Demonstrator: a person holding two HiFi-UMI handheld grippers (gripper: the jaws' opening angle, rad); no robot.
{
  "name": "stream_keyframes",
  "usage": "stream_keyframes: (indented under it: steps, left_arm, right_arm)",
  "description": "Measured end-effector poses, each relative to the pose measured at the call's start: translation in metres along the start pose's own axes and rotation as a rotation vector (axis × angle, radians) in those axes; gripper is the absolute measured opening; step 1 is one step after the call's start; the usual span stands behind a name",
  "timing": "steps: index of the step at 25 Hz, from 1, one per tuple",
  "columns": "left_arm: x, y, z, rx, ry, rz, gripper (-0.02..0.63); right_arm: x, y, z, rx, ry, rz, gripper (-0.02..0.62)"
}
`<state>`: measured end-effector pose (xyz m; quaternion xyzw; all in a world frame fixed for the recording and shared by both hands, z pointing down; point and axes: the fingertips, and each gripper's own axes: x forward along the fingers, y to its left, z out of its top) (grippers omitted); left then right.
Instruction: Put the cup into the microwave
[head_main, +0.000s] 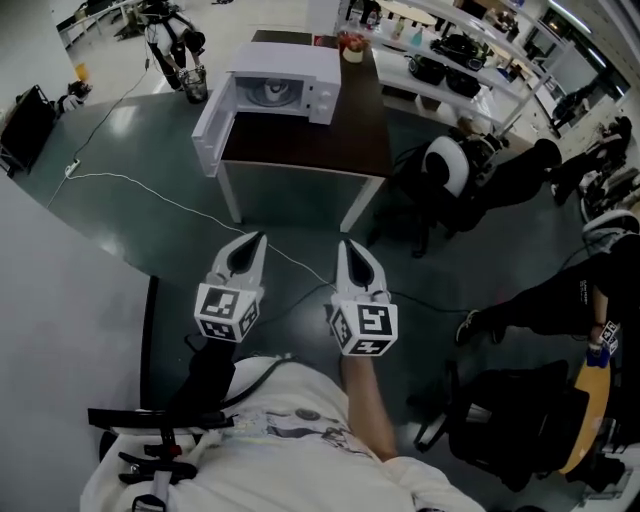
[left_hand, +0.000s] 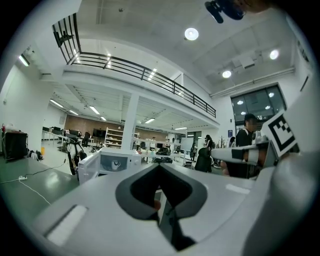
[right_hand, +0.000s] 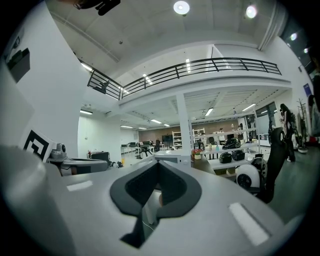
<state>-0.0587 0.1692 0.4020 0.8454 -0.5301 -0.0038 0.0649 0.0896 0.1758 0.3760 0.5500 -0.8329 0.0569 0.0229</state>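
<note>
left hand-held gripper (head_main: 258, 238): jaws pressed together, empty
right hand-held gripper (head_main: 343, 244): jaws pressed together, empty
microwave (head_main: 285, 85): door open, on far table (head_main: 330, 145)
cup (head_main: 352, 50): table's far edge, right of microwave

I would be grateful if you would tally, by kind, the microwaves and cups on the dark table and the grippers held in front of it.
Microwave, door open: 1
Cup: 1
Grippers, both shut and empty: 2 (left gripper, right gripper)
Total: 4

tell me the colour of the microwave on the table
White boxy microwave; head view shows it best.
</note>
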Motion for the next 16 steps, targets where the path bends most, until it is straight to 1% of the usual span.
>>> stream_keyframes:
  steps: [8, 16]
  left_arm:
    - [0.002, 0.008, -0.001, -0.010, -0.002, 0.017, -0.002]
    - [0.008, 0.010, 0.001, -0.013, 0.001, 0.021, -0.002]
  right_arm:
    - [0.009, 0.002, 0.000, -0.010, 0.007, 0.014, -0.002]
    - [0.014, -0.006, 0.001, -0.007, 0.012, 0.005, -0.002]
